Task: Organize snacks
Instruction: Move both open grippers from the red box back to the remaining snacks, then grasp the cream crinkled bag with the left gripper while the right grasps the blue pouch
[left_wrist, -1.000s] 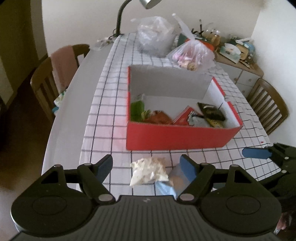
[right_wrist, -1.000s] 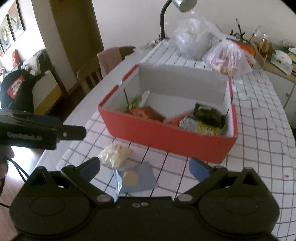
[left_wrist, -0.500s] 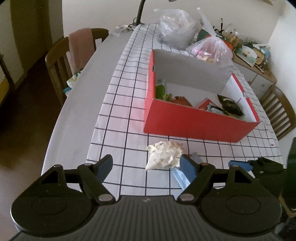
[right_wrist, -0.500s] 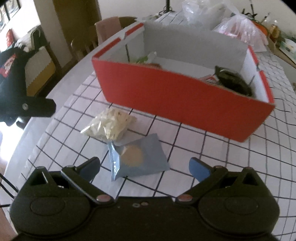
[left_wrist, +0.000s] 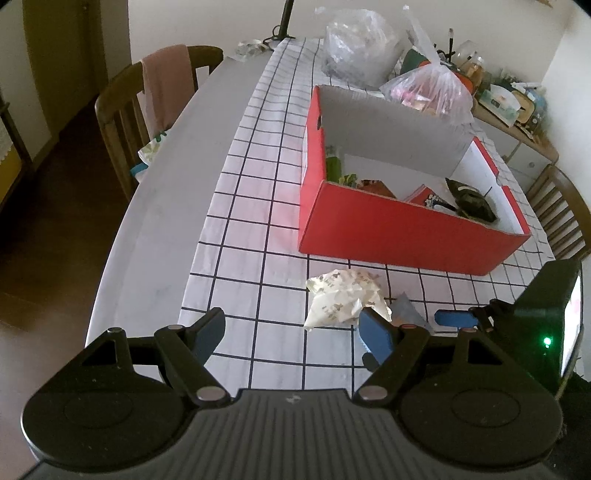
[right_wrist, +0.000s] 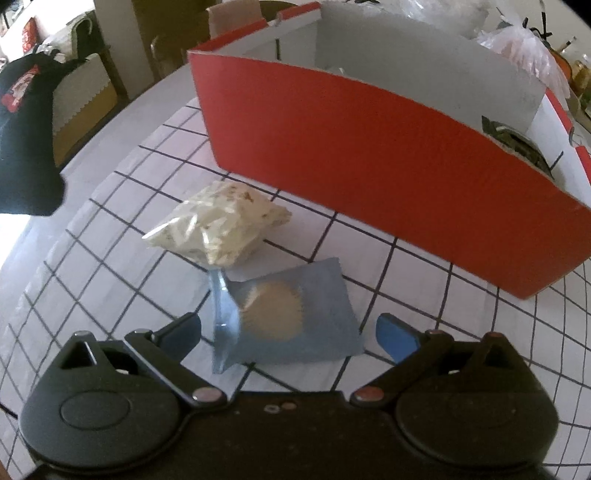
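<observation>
A red cardboard box (left_wrist: 406, 229) (right_wrist: 388, 155) holds several snack packets. Two snacks lie on the checked cloth in front of it: a cream crinkled packet (left_wrist: 343, 295) (right_wrist: 221, 225) and a blue packet with a round biscuit picture (right_wrist: 284, 317), mostly hidden in the left wrist view (left_wrist: 406, 308). My right gripper (right_wrist: 290, 334) is open, low over the cloth, its fingers either side of the blue packet. My left gripper (left_wrist: 291, 332) is open and empty, above the cloth, left of the cream packet.
Plastic bags (left_wrist: 428, 88) and a lamp base (left_wrist: 280, 31) stand behind the box. Wooden chairs (left_wrist: 147, 99) sit at the table's left and right. The right gripper body shows in the left wrist view (left_wrist: 535, 314). Bare table runs left of the cloth.
My right gripper has dropped and moved forward until the blue packet lies between its fingers. My left gripper has drawn back and to the left, away from the packets.
</observation>
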